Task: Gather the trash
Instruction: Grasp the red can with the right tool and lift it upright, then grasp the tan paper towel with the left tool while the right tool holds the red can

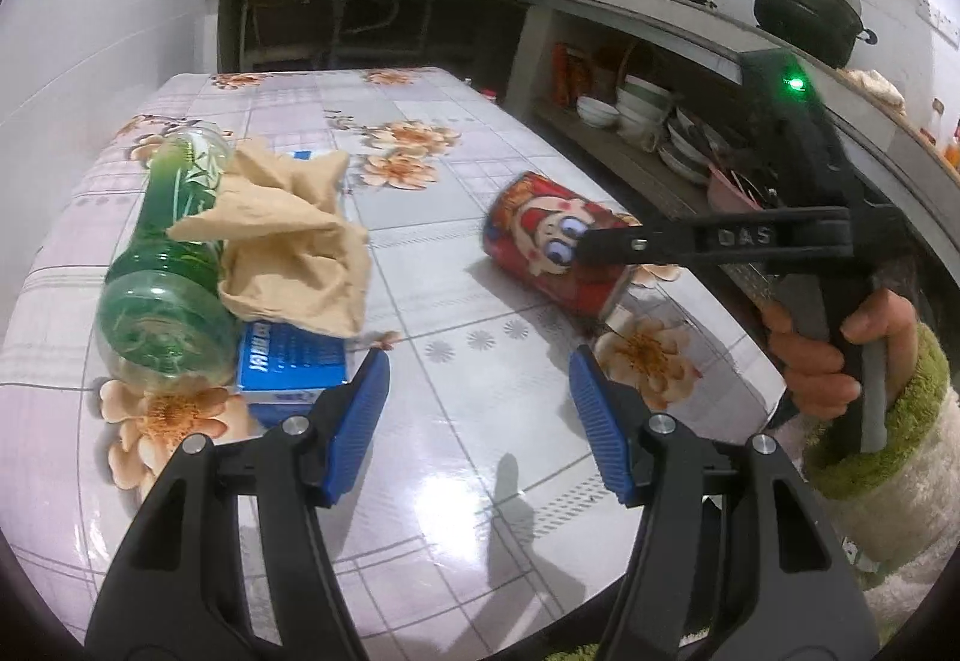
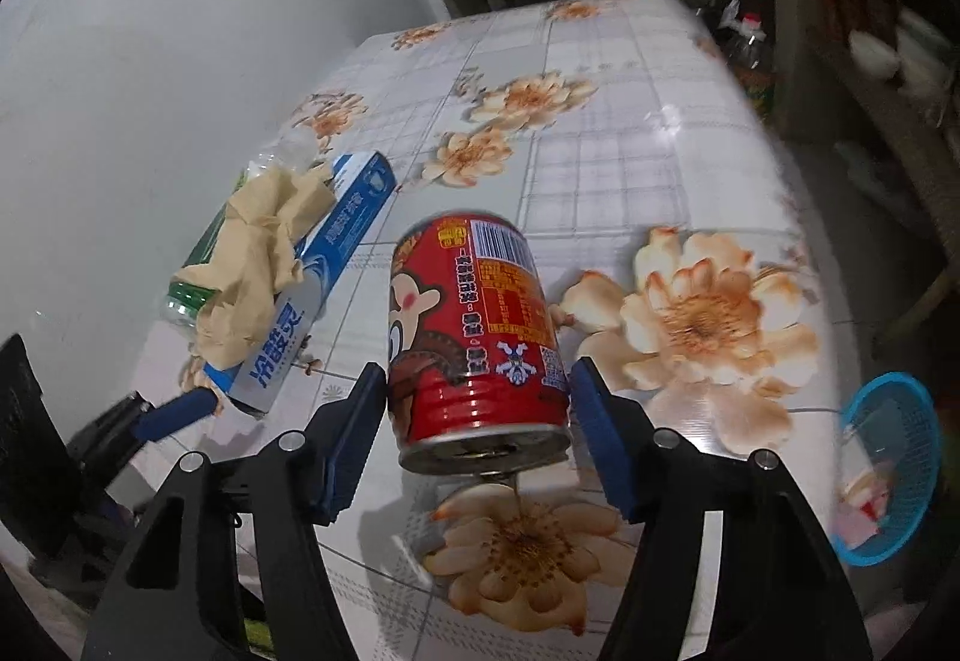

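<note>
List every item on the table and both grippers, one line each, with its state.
red can: on its side, between the right gripper's pads, grip unclear
green bottle: lying down, partly under the paper
crumpled brown paper: draped over bottle and box
blue box: flat, closed
blue basket: beyond the table edge, something inside
left gripper: open, empty
right gripper: straddling the can

Red cartoon-print can (image 2: pixel 474 337) on floral, checked tablecloth (image 2: pixel 630 163)

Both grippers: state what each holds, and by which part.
Left gripper holds nothing. Right gripper straddles the red can across its sides near the closer rim; whether the pads press cannot be told.
</note>
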The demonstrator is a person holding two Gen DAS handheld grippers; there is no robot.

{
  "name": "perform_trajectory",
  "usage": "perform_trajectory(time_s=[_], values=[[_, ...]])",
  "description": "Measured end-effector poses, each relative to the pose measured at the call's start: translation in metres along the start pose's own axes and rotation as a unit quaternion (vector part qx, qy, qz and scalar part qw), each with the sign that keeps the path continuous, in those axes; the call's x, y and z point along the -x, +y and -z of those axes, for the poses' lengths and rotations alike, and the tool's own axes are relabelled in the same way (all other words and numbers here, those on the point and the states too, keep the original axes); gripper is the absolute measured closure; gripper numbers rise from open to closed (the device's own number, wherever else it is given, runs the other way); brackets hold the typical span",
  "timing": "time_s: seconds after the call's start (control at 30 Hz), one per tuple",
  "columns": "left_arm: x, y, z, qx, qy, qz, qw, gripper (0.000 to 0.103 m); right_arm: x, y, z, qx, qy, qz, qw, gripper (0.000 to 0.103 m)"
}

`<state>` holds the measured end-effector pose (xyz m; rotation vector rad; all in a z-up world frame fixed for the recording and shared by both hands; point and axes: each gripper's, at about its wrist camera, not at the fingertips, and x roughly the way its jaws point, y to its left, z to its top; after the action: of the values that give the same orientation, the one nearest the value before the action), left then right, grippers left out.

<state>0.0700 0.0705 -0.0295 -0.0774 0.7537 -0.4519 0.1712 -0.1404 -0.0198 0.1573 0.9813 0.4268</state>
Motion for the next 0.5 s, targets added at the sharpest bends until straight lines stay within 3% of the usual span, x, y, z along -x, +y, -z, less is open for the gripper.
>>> perform_trajectory(time_s=[0.2, 0.5], values=[[0.001, 0.006, -0.001, 0.008, -0.004, -0.001, 1.0000, 0.045, 0.027, 0.015, -0.004, 0.031, -0.034, 0.034, 0.998, 0.042], [0.012, 0.010, -0.004, 0.012, -0.018, -0.005, 0.9997, 0.045, 0.027, 0.028, -0.015, 0.051, -0.036, 0.062, 0.996, 0.042]])
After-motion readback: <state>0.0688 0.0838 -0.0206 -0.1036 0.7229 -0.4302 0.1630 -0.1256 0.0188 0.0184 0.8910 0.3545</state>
